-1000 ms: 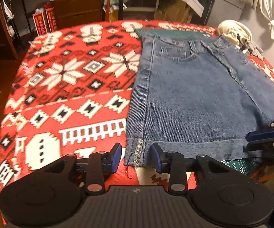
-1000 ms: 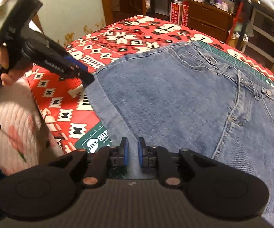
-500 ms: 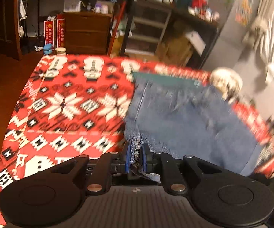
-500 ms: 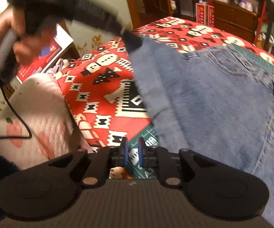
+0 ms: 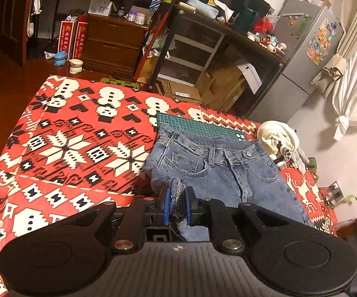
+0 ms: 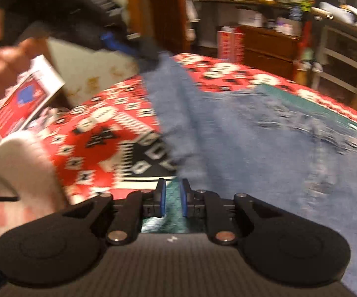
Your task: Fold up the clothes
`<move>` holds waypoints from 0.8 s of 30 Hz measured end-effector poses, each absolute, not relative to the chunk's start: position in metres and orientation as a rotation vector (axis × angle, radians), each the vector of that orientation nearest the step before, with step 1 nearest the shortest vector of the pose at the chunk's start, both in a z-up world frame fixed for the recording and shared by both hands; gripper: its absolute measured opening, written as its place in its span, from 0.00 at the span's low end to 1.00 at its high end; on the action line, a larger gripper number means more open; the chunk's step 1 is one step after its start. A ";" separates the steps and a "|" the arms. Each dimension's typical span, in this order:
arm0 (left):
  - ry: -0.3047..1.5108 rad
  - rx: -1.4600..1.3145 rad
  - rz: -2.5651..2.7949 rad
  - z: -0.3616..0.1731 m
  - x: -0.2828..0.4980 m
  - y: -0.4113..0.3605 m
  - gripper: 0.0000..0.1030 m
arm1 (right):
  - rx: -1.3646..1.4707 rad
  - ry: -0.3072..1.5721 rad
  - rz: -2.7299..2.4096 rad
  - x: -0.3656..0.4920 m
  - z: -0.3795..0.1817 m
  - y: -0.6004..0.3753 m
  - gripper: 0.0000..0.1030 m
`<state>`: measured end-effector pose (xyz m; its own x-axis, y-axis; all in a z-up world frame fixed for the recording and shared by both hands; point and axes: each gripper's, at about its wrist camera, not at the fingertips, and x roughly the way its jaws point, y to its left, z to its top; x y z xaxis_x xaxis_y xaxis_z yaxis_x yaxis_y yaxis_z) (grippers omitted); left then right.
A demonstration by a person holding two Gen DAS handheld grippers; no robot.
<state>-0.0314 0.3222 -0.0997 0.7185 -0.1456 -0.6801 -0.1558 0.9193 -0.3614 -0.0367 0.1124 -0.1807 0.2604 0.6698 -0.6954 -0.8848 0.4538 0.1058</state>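
From my left wrist camera, my left gripper (image 5: 176, 204) is clamped on a hem corner of the faded blue denim shorts (image 5: 218, 170), the frayed cuff bunched between the blue pads. The shorts lie on the surface covered by a red, white and black patterned cloth (image 5: 62, 148), waistband away from me, with two metal buttons, belt loops and front pockets showing. The held corner is raised off the cloth, and the near leg folds up toward me. A green gridded cutting mat (image 5: 198, 126) pokes out beyond the waistband, and a cream bundle of fabric (image 5: 277, 138) sits just beside the shorts' far right corner.

From my right wrist camera, heavily blurred, my right gripper (image 6: 171, 198) has its pads close together with a narrow gap and nothing between them. Ahead, the denim spreads over the cloth, its left edge rising to the other gripper, gripped in my hand (image 6: 3, 59) at upper left.
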 end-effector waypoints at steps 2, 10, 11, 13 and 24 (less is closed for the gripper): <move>0.776 -0.414 0.007 -0.098 -0.030 0.321 0.12 | -0.369 0.738 1.083 -0.042 -0.185 0.123 0.19; 0.767 -0.436 -0.008 -0.094 -0.028 0.317 0.12 | -0.470 0.555 0.856 -0.063 -0.176 0.129 0.36; 0.766 -0.437 -0.013 -0.094 -0.027 0.316 0.12 | -0.485 0.537 0.847 -0.065 -0.176 0.127 0.36; 0.766 -0.442 -0.019 -0.095 -0.025 0.315 0.12 | -0.511 0.565 0.849 -0.064 -0.181 0.131 0.37; 0.806 -0.491 -0.030 -0.117 -0.006 0.318 0.12 | -0.551 0.673 0.832 -0.033 -0.223 0.156 0.37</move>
